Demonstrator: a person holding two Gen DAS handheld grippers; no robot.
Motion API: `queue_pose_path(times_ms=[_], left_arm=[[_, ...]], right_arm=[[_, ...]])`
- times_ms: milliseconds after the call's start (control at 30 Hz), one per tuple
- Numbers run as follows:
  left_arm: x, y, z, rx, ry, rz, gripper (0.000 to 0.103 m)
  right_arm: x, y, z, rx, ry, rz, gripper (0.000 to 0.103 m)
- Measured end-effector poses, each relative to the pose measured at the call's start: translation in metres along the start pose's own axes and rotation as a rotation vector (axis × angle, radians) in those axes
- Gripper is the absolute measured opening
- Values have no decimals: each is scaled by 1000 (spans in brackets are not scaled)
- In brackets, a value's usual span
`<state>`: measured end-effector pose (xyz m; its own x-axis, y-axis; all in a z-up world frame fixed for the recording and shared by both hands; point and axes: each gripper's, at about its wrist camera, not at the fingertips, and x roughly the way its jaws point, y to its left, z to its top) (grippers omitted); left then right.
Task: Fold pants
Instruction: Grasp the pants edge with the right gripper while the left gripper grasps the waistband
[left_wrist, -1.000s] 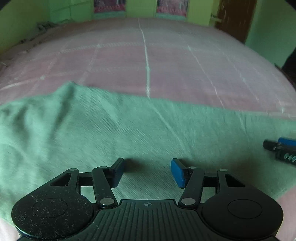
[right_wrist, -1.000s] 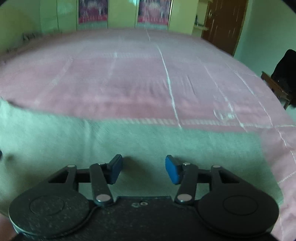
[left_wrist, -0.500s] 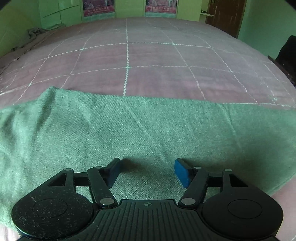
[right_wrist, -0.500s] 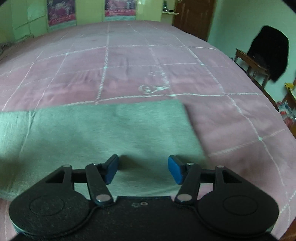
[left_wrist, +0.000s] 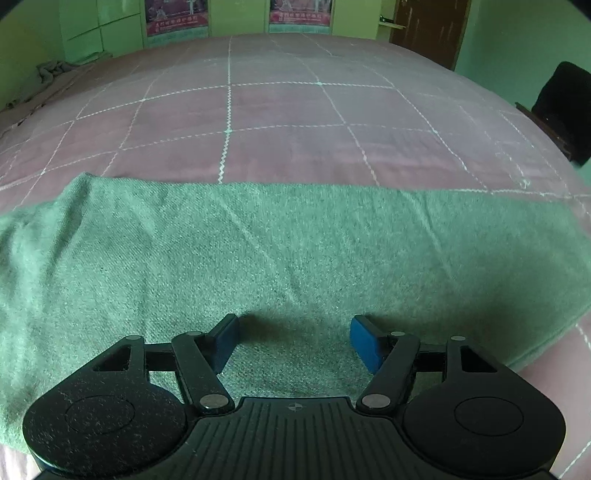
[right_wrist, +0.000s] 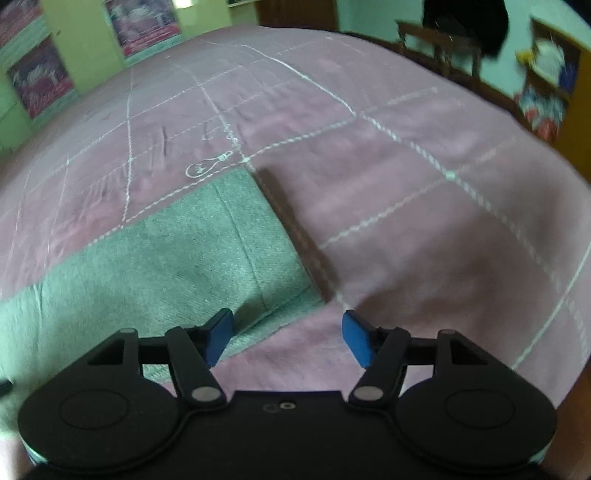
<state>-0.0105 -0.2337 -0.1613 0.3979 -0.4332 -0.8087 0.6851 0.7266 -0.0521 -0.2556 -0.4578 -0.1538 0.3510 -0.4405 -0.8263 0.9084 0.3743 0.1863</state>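
The green pants (left_wrist: 258, 251) lie flat across the near part of a pink checked bedspread (left_wrist: 258, 110). My left gripper (left_wrist: 293, 341) hovers over the middle of the cloth, its jaws opening with nothing pinched between the blue pads. In the right wrist view the hemmed end of the pants (right_wrist: 207, 243) reaches to the centre of the frame. My right gripper (right_wrist: 286, 338) hangs over the pants' near right corner, left pad above the cloth, right pad above bare bedspread (right_wrist: 424, 221). Its jaws are opening too and hold nothing.
A dark wooden door (left_wrist: 428, 33) and green walls with posters (left_wrist: 173, 16) stand behind the bed. A chair with dark clothing (right_wrist: 465, 29) sits to the right of the bed. A crumpled cloth (left_wrist: 51, 70) lies at the far left edge.
Both grippers' jaws have widened. The right gripper swept right along the pants to their hemmed end and rolled. The left gripper shifted slightly over the cloth.
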Motion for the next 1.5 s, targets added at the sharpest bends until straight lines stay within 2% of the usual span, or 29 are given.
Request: queue_pose_path(times_ms=[133,233,267,300,367,467,567,667,800,933,1067,1133,1167,1200,1233,1267,1300,1367,1500], left_arm=[[4,0,0,-1,5,11,72],[5,-1,-1,-5,3,20,73],[6,-2,-1,0,3,27,73],[6,-4,-1,5,3,37,73],[9,-9,-1,16,4,57,73],[8,-9,5,15,24,65,73],[-1,5,13,-57,37,23,73],[-13,30,15,-135,16,2,73],[-25,74,15,-231,3,-7,73],[-34,116,6,-310,-4,18,73],[-36,147,-7,-383,18,3,73],[-36,152,-13,-406,31,-20,74],[-35,155,-15,-427,41,-45,76],[-33,155,-16,-449,51,-71,84],[-32,153,-17,-465,55,-93,91],[-32,151,-16,-478,53,-120,91],[-31,146,-14,-481,50,-146,91],[-29,135,-10,-477,53,-205,92],[-15,114,-6,-510,94,-306,92]], right_arm=[[9,7,2,25,-3,13,59],[13,14,4,11,-34,-20,41],[10,14,4,13,-48,-16,29],[6,17,5,4,-69,-14,22],[2,24,3,-64,-106,-30,21],[14,23,3,-72,-67,-44,19],[-1,31,9,-78,-112,-31,17],[-27,58,11,-166,-190,13,17],[-54,120,9,-291,-245,145,17],[-63,199,-18,-449,-231,292,17],[-40,261,-63,-556,-108,401,22],[-16,277,-89,-605,-15,381,32],[-3,281,-99,-624,29,361,41],[0,281,-104,-635,21,368,55],[-3,282,-107,-649,8,383,62],[-7,282,-105,-652,21,400,72],[-14,279,-100,-641,26,425,66],[-32,267,-87,-589,-22,476,64],[-51,224,-60,-494,-115,435,67]])
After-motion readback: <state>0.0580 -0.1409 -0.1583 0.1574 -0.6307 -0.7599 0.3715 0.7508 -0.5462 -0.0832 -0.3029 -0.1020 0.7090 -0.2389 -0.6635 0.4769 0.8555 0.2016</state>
